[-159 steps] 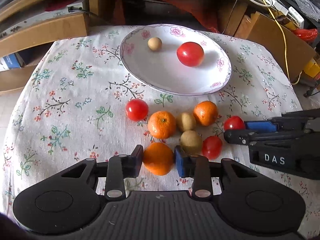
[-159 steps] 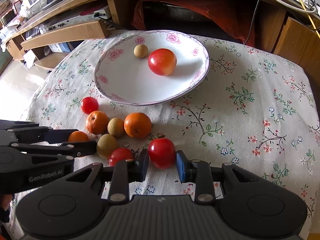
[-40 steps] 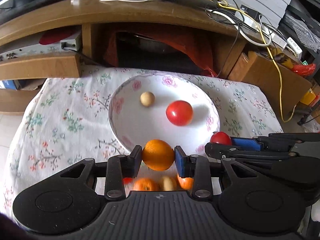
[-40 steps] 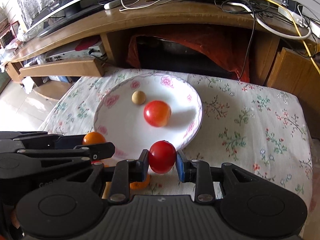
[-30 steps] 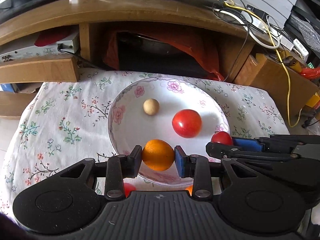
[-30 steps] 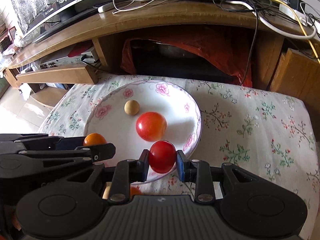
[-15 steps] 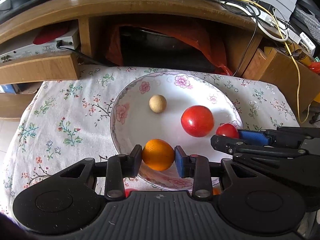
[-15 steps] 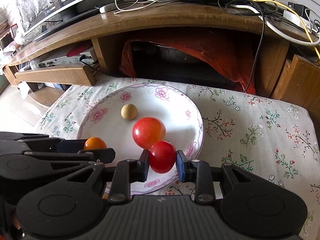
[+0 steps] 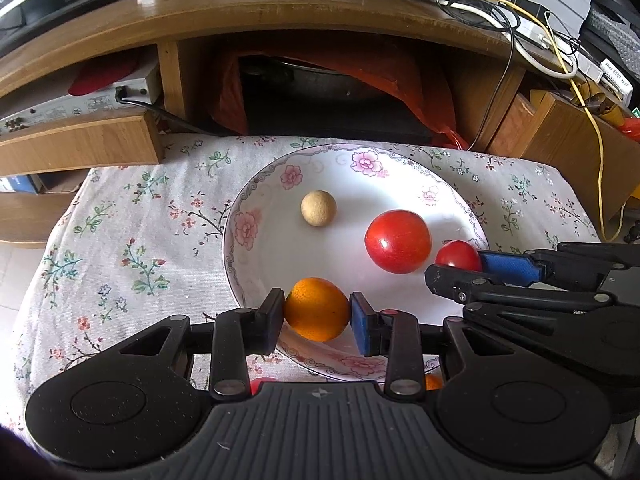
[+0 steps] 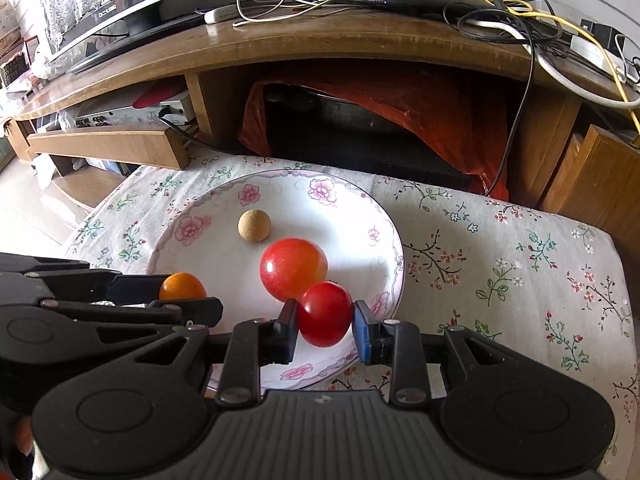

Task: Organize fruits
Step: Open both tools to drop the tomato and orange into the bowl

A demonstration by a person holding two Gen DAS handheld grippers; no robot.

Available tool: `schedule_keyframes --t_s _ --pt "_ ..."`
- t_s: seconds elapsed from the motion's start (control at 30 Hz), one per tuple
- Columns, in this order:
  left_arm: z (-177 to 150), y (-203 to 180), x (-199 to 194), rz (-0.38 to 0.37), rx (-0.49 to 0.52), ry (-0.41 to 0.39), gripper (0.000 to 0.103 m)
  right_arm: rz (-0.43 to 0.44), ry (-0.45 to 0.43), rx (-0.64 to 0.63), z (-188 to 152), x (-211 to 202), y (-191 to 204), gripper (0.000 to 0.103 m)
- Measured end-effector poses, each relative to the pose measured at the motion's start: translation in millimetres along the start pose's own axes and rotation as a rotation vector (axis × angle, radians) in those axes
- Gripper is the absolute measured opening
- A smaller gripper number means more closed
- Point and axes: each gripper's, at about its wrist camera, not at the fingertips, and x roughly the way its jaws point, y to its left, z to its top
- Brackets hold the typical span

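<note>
Two black handheld grippers hang over the near side of a wide white plate with pink flowers on its rim (image 9: 256,224), which sits on a white cloth printed with small flowers (image 9: 132,240). The left gripper (image 9: 317,314) is clamped on a round orange citrus fruit (image 9: 317,309), one black pad and one blue pad pressed to its sides, just above the plate's near edge. The right gripper (image 10: 325,320) pinches a small shiny red tomato (image 10: 325,313) the same way, low over the plate's near right part and just in front of a larger red tomato (image 10: 293,269) that lies in the dish. I can't tell if either held fruit touches the china.

Further back in the plate rests a small tan ball-shaped fruit (image 10: 254,225), apart from the big tomato. Slivers of red (image 9: 261,382) and orange (image 9: 433,381) fruit peek out on the cloth under the left gripper's body. Behind the table stands a wooden TV cabinet (image 10: 320,44) with cables on top and an orange-red plastic bag (image 10: 420,120) stuffed in its open shelf.
</note>
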Motion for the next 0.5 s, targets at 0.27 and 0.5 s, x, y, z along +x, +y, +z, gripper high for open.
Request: schedule_keyframes --t_s 0.27,0.5 --pt "3 4 -7 0.000 -0.021 -0.020 0.051 0.000 -0.030 0.014 3 -6 -1 0.022" --pt "6 3 -21 -0.013 -0.027 -0.052 0.055 0.035 -0.067 0.058 9 -22 -8 0.023"
